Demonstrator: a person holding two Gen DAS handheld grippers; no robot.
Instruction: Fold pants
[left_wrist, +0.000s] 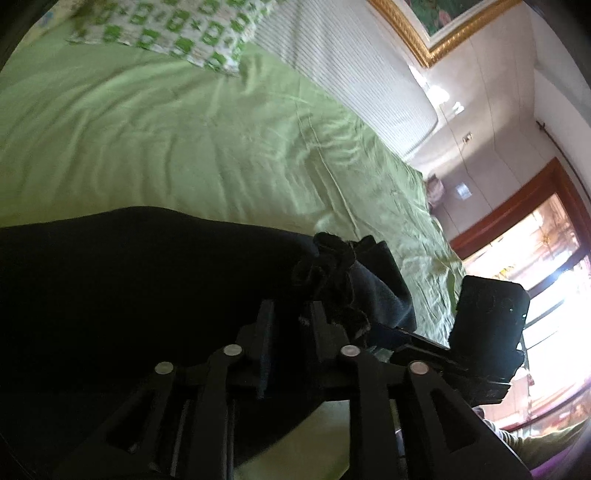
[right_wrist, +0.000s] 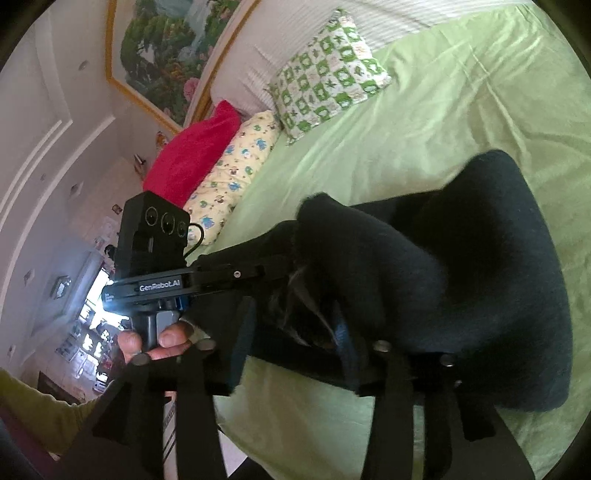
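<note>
Black pants (right_wrist: 461, 266) bunched between both parted hand-held grippers (left_wrist: 288, 314) (right_wrist: 295, 325); pads seemingly not pressing.

Lying black pants (right_wrist: 461, 266) over a plain light-green bedsheet (right_wrist: 461, 110), with both black grippers showing dark against it. Sitting behind, a white pillow (right_wrist: 332, 74) checked in green squares, a pale-yellow pillow (right_wrist: 236, 173) printed with blue and green figures, and a solid red cushion (right_wrist: 195, 155). Hanging above, a gold-framed painting (right_wrist: 166, 48) in greens and pinks.

Green-sheeted bed (right_wrist: 461, 110), checked pillow (right_wrist: 328, 74), gold-framed painting (right_wrist: 166, 48), bright wood-framed window (left_wrist: 546, 251)
</note>
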